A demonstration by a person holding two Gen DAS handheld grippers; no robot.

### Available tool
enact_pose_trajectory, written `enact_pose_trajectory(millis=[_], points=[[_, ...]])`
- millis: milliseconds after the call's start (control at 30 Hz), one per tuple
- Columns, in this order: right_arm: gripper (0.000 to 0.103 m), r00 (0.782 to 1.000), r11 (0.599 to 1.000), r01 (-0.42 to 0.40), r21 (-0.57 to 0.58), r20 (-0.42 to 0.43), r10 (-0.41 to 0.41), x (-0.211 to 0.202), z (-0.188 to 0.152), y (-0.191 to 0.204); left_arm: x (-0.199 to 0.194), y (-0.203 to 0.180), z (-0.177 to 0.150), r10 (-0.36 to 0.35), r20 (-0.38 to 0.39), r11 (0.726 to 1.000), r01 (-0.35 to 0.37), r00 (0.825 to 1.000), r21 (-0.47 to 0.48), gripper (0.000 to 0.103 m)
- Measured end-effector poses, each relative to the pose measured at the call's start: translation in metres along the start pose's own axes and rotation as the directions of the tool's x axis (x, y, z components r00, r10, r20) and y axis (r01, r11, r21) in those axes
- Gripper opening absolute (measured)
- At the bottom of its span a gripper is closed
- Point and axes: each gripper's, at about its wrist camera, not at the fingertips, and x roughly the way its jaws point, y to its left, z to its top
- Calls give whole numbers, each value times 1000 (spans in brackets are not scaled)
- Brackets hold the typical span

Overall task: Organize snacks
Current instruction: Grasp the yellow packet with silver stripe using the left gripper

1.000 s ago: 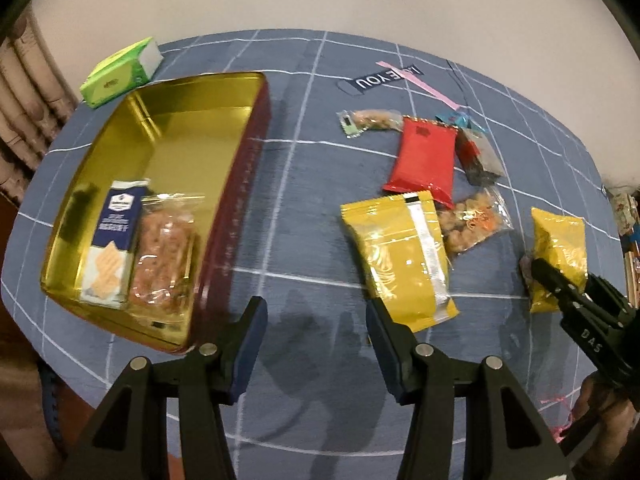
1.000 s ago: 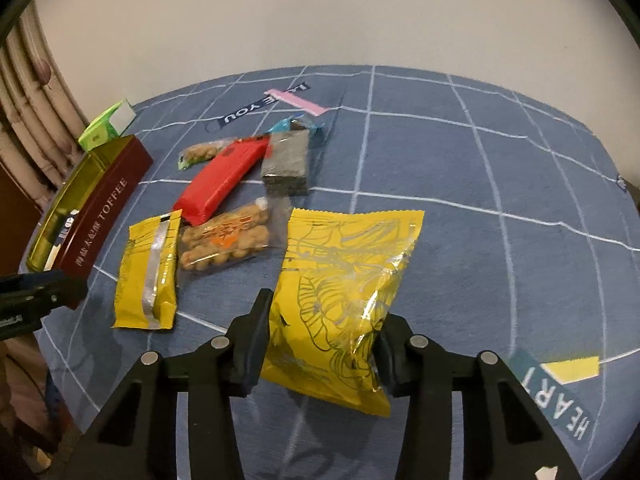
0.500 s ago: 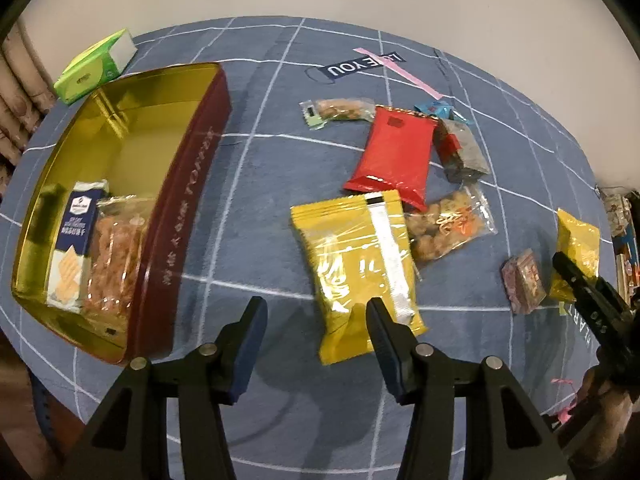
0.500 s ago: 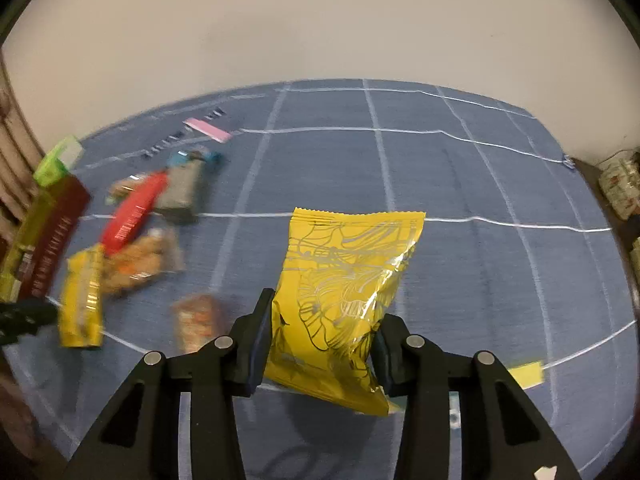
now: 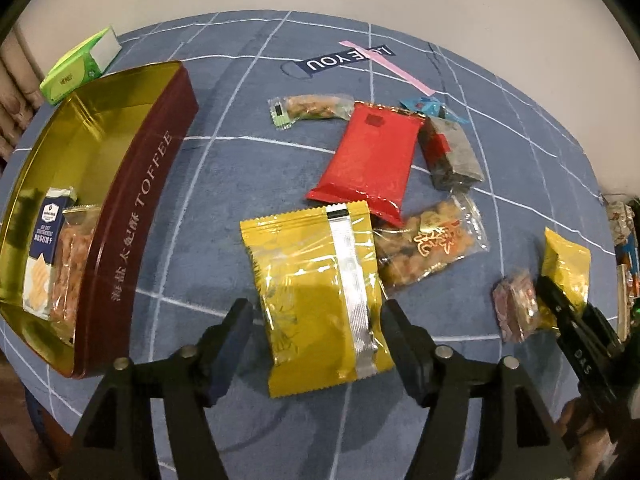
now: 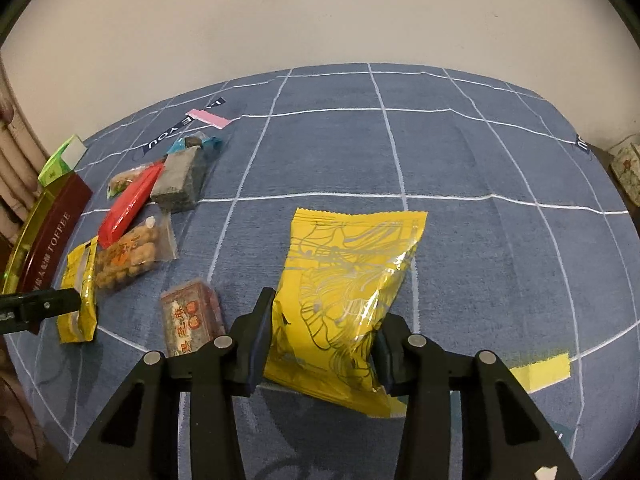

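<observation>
My left gripper (image 5: pixel 316 316) points down over a yellow packet with a silver strip (image 5: pixel 316 280). Its jaws are opening and stand either side of the packet's near end without pressing it. At the left lies the gold toffee tin (image 5: pixel 148 200), holding a blue biscuit pack (image 5: pixel 44 256) and a clear snack pack (image 5: pixel 72 264). My right gripper (image 6: pixel 326 320) is shut on a yellow patterned packet (image 6: pixel 344 280), held just above the blue cloth. A small brown pack (image 6: pixel 192 316) lies beside its left finger.
On the cloth behind the strip packet lie a red packet (image 5: pixel 372 160), a clear bag of nuts (image 5: pixel 432 248), a dark grey pack (image 5: pixel 452 152) and a small clear pack (image 5: pixel 312 108). A green box (image 5: pixel 80 64) sits behind the tin. Clutter stands past the right table edge (image 5: pixel 624 240).
My left gripper has moved right, from beside the tin to over the strip packet, and its jaws have widened. The right gripper has carried its yellow packet off the pile, uncovering the brown pack.
</observation>
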Motion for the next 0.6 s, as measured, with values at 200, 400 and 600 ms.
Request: enact_pose_trajectory(millis=[200, 400, 600], points=[[42, 1000, 1000, -3, -10, 7, 3, 0, -2, 1, 13, 3, 0, -5, -19, 1000, 5, 1000, -16, 72], [43, 1000, 1000, -5, -10, 9, 5, 1, -2, 2, 13, 2, -2, 5, 1, 1000, -6, 1000, 10, 73], [44, 1000, 1000, -4, -10, 10, 4, 1, -2, 3, 10, 7, -9, 10, -16, 999, -9, 1000, 36, 73]])
